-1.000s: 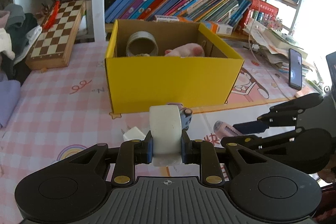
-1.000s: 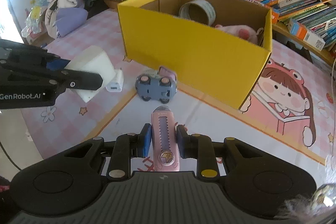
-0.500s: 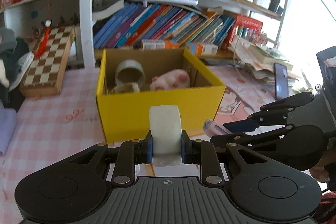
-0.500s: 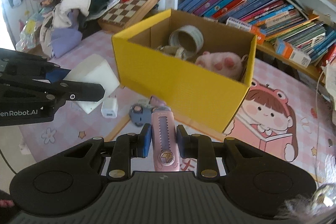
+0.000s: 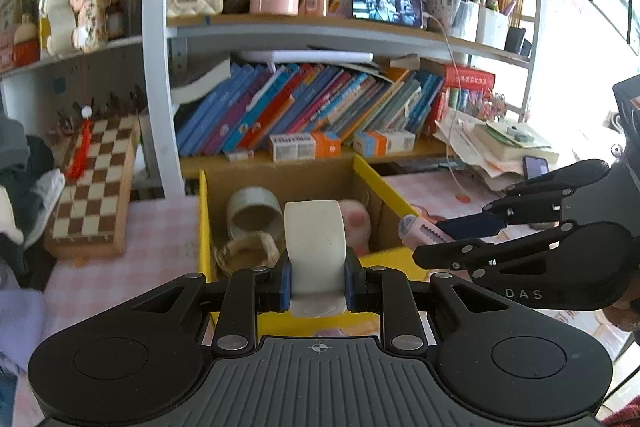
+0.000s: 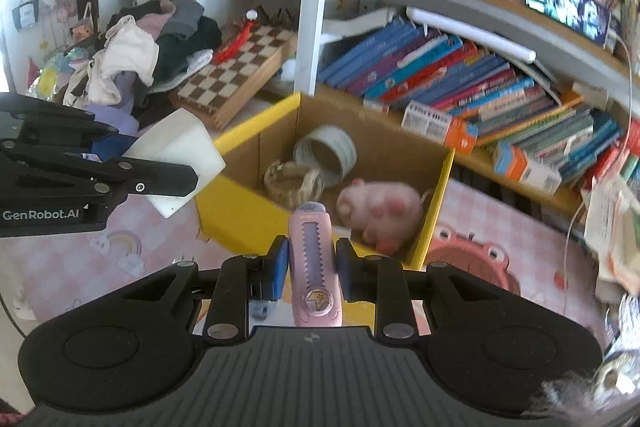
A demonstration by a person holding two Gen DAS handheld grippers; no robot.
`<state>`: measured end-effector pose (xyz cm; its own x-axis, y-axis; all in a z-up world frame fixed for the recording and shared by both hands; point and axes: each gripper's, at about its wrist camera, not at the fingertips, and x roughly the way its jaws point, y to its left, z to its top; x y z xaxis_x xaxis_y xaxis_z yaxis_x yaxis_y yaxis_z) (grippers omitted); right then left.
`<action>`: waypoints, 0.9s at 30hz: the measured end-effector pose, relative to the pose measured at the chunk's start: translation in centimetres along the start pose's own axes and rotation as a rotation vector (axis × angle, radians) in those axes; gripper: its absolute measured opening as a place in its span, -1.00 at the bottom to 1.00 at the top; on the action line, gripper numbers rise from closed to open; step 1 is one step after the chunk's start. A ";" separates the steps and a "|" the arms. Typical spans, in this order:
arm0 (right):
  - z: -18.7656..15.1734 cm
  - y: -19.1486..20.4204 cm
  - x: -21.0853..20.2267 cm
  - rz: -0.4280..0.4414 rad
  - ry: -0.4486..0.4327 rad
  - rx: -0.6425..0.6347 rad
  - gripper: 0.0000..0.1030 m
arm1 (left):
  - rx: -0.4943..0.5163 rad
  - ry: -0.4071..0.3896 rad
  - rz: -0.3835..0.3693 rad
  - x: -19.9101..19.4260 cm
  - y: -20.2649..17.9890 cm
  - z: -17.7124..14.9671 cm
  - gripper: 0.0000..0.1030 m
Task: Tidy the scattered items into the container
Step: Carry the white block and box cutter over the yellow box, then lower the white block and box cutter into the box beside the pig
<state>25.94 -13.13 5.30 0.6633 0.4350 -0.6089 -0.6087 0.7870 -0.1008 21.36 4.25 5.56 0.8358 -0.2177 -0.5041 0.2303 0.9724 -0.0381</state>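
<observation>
Both hand-held grippers had risen since the earlier frames, so the box (image 5: 394,193), seen side-on before, now lay below them with its inside open to view. Left hand-held gripper (image 5: 317,277) was clamped on a white block (image 5: 315,247), its blue pads pressing the block's two sides, and the block hung over the near wall of the box. Seen from the right wrist, the same block (image 6: 176,155) sat just left of the box's (image 6: 236,205) near corner. Right hand-held gripper (image 6: 311,269) was clamped on a pink cutter (image 6: 315,263), whose tip reached over the near yellow wall. From the left wrist, that gripper (image 5: 440,239) came in from the right, cutter (image 5: 420,229) pointing at the box's right wall.

Inside the box lay a tape roll (image 6: 325,155) at the back, a woven ring (image 6: 294,181) in front of it and a pink plush (image 6: 380,213) against the right wall. The box stood on the pink checked tabletop (image 6: 120,267). A chessboard (image 5: 94,187) leaned well to its left, near a pile of clothes (image 6: 152,55), and books (image 5: 304,107) filled the shelf behind.
</observation>
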 end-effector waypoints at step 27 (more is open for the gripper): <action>5.5 -6.0 12.2 0.088 0.132 -0.125 -0.54 | 0.023 0.206 0.055 11.8 2.7 2.7 -0.56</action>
<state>40.10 -10.14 2.80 0.5477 0.4319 -0.7165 -0.7161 0.6849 -0.1345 33.17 4.11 1.88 0.7285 -0.1399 -0.6706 0.2002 0.9797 0.0131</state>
